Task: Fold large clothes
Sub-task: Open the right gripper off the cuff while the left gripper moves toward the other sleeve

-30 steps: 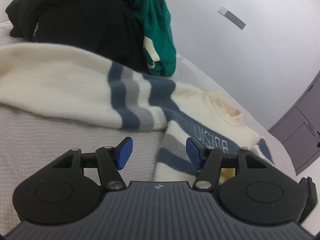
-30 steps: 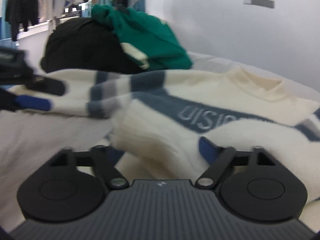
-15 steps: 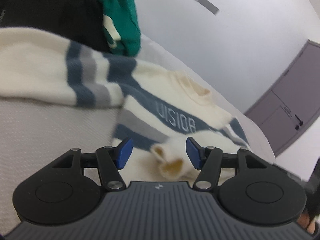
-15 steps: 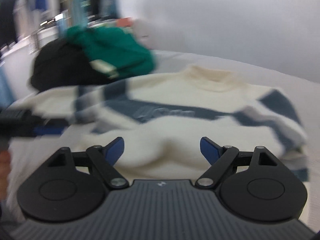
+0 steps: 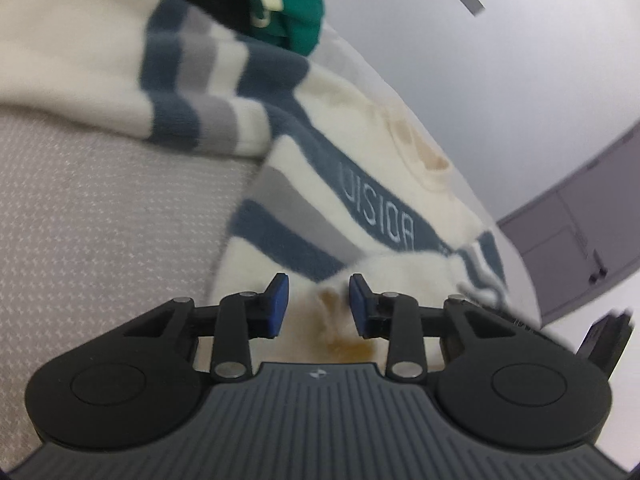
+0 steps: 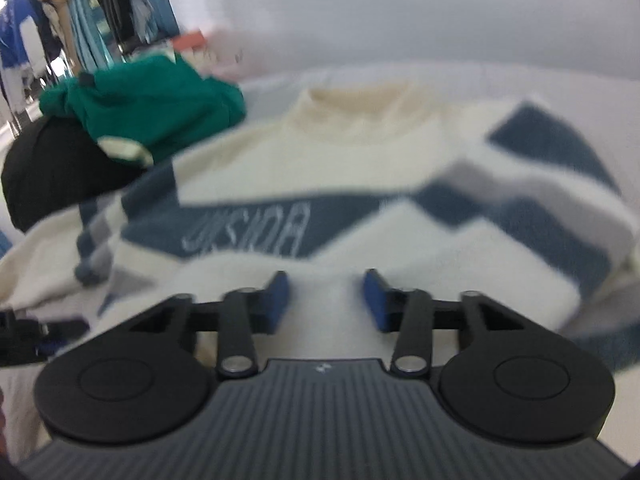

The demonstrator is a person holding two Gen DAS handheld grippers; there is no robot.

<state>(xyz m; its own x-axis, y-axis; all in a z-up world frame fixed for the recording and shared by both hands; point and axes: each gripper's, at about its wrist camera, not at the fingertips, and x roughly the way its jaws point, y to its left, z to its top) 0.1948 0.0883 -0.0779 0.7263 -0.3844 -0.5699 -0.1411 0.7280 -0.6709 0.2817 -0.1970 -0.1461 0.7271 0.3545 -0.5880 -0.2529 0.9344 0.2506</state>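
Observation:
A cream sweater (image 5: 380, 152) with blue and grey stripes and pale lettering lies on the grey bed cover (image 5: 104, 216). One sleeve stretches out to the left; the other is folded across the body. My left gripper (image 5: 316, 306) is partly open, with the folded sleeve's cuff (image 5: 336, 320) between its blue pads, which stand apart from it. My right gripper (image 6: 326, 300) is partly open over the cream body of the sweater (image 6: 360, 152), gripping nothing. The right gripper's edge shows at the far right of the left wrist view (image 5: 608, 340).
A green garment (image 6: 152, 100) lies on a black one (image 6: 52, 168) at the back of the bed, just beyond the sweater's left sleeve. A white wall (image 5: 480, 60) and a grey door (image 5: 580, 232) stand behind. Hanging clothes (image 6: 80, 20) fill the far left.
Both grippers' jaws have narrowed. The right gripper let go of the sleeve and drew back over the sweater's body. The left gripper moved right onto the folded sleeve's cuff.

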